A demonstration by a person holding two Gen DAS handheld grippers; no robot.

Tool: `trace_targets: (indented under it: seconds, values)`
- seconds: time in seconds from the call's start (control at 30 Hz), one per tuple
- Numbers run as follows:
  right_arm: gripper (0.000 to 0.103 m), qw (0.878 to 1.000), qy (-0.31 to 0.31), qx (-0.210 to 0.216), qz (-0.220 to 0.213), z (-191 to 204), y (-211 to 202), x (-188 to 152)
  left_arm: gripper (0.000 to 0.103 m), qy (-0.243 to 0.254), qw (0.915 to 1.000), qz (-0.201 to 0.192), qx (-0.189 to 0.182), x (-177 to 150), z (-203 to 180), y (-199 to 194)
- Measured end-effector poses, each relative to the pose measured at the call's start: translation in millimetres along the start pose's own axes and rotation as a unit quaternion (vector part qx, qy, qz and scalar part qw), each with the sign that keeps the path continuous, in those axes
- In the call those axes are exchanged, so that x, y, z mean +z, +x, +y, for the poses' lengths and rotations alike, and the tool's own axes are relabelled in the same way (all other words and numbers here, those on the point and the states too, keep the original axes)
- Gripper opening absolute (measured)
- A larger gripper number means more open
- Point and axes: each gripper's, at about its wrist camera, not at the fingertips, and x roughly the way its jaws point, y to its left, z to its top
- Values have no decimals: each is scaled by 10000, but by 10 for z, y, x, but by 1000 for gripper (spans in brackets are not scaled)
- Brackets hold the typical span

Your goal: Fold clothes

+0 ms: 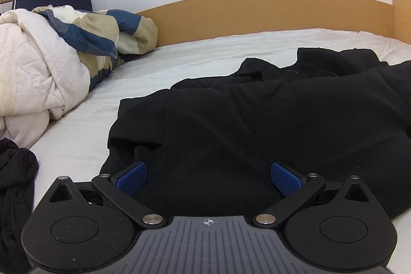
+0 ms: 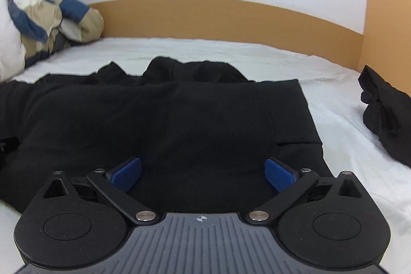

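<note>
Garment: a black garment (image 1: 257,125) lies spread on the white bed sheet (image 1: 195,60), partly folded, its near hem under both claws.
Left gripper (image 1: 208,177): jaws spread wide over the cloth, pinching nothing.
Right gripper (image 2: 203,175): jaws likewise spread, empty, near the garment's right edge (image 2: 308,120).
Risk, layers: black on black hides the folds; a pinch may probably catch one layer only, so the fold opens when lifted.
Risk, sheet: pads set too deep may nip the sheet too and drag it.
Risk, uneven lift: the two claws gripping at unequal depth would skew the crease.
Risk, neighbours: a dark bundle (image 2: 382,120) and the quilt (image 1: 43,63) lie apart, yet a wide sweep could snag them.
</note>
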Motion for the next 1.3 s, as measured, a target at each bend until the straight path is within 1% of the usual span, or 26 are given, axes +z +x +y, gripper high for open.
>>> trace_targets:
  seconds: [0.13,0.4,1.3]
  values:
    - [103,9999,98,79,10,1,40,-46,103,-168,9998,41,-46,0,49,21]
    - [103,9999,79,67,-27,99,111,-59,103,-148,9999,27,-42,2,31,9]
    - [103,9999,76,65,-24,111,114,-50,103,-70,10000,42,-12,3,3,-14]
